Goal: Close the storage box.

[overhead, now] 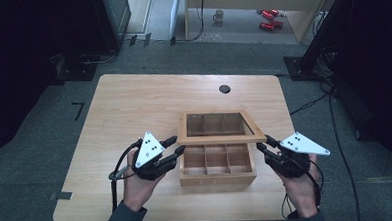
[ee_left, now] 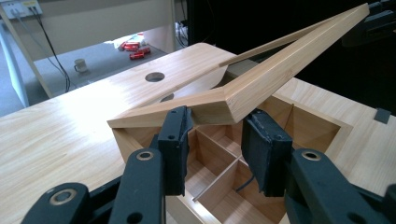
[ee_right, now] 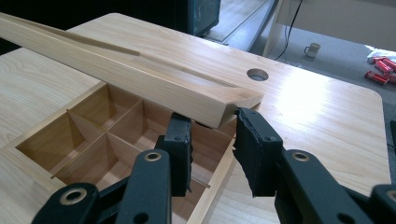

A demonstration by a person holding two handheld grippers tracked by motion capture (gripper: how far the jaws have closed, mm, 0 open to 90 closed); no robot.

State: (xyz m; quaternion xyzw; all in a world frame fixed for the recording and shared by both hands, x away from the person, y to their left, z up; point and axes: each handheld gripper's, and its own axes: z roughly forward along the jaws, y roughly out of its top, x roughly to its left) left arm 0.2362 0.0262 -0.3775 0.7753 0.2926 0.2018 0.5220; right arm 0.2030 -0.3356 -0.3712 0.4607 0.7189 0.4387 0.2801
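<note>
The wooden box [overhead: 217,164] is sitting near the front of the table [overhead: 134,108], its framed lid [overhead: 219,125] lifted and tilting over the compartments. The left claw [overhead: 177,145] is grasping the lid's front left corner, and the right claw [overhead: 262,143] is grasping its front right corner.

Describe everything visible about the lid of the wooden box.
The lid is a light wooden frame, apparently around a clear pane through which compartments show. It is raised and tilted, its front edge lifted above the divided box on the table, the far edge low, seemingly hinged there. The left claw meets its front left corner, one pad against the wood. The right claw meets the front right corner from below. Whether either actually pinches it is unclear.
</note>
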